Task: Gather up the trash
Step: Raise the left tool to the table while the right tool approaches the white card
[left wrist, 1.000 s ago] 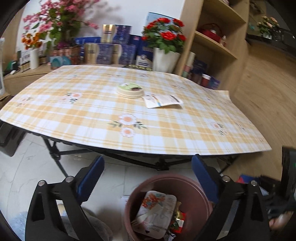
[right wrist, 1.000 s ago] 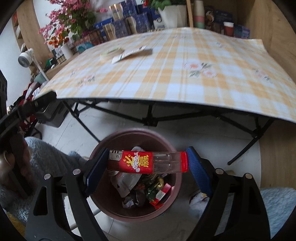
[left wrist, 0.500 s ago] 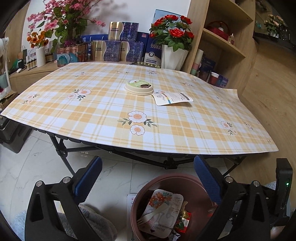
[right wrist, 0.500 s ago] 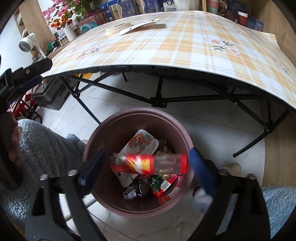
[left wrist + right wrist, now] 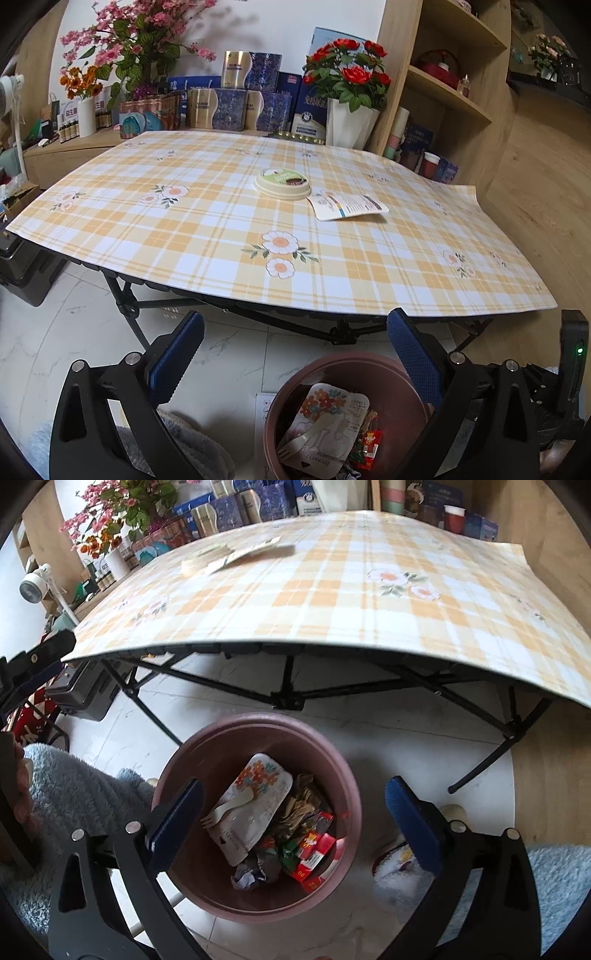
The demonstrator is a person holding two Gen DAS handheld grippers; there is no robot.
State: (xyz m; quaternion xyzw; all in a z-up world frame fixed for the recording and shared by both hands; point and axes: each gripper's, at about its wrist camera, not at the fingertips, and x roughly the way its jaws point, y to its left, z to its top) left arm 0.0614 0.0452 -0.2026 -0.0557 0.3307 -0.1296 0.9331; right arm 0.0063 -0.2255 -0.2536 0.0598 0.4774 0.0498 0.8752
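The right gripper (image 5: pixel 293 808) hangs directly above the maroon trash bin (image 5: pixel 347 775), jaws spread wide with nothing between them. Down inside the bin: a white floral packet (image 5: pixel 255 786) with a pale plastic fork (image 5: pixel 231 808) on top of it, and beside that a red-labelled bottle (image 5: pixel 314 849) among crumpled wrappers. The left gripper (image 5: pixel 295 350) is released too, empty, hovering over the bin's near-left side and aimed toward the checked tablecloth (image 5: pixel 221 229) beyond the bin. On that cloth, a round green-topped lid (image 5: pixel 282 182) and just beside it a flat white sachet (image 5: pixel 347 206).
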